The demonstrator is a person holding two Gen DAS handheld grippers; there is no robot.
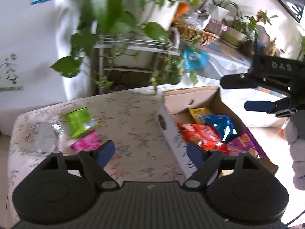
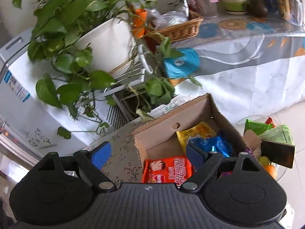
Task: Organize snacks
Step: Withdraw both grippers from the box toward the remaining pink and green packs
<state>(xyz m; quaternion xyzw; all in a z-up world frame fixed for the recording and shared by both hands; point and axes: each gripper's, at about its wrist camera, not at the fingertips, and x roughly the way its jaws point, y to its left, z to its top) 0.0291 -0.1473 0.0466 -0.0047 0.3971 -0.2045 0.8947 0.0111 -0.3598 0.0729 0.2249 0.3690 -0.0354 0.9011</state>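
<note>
A cardboard box (image 1: 190,98) stands on the floral tabletop (image 1: 129,118) and holds a red pack (image 1: 202,135), a blue pack (image 1: 221,124), a yellow pack (image 1: 198,112) and a purple pack (image 1: 242,143). A green packet (image 1: 80,121) and a pink packet (image 1: 86,142) lie on the table to the left. My left gripper (image 1: 150,152) is open and empty above the table by the box's near left wall. My right gripper (image 2: 148,152) is open and empty over the box (image 2: 171,126), above the red pack (image 2: 167,169); it also shows in the left wrist view (image 1: 246,93).
A large potted vine (image 2: 76,38) on a metal rack hangs over the table's far edge. A clear bag (image 1: 43,137) lies at the table's left. A long table with a wicker basket (image 2: 179,28) stands behind. A glass side table with fruit and packets (image 2: 266,133) is at the right.
</note>
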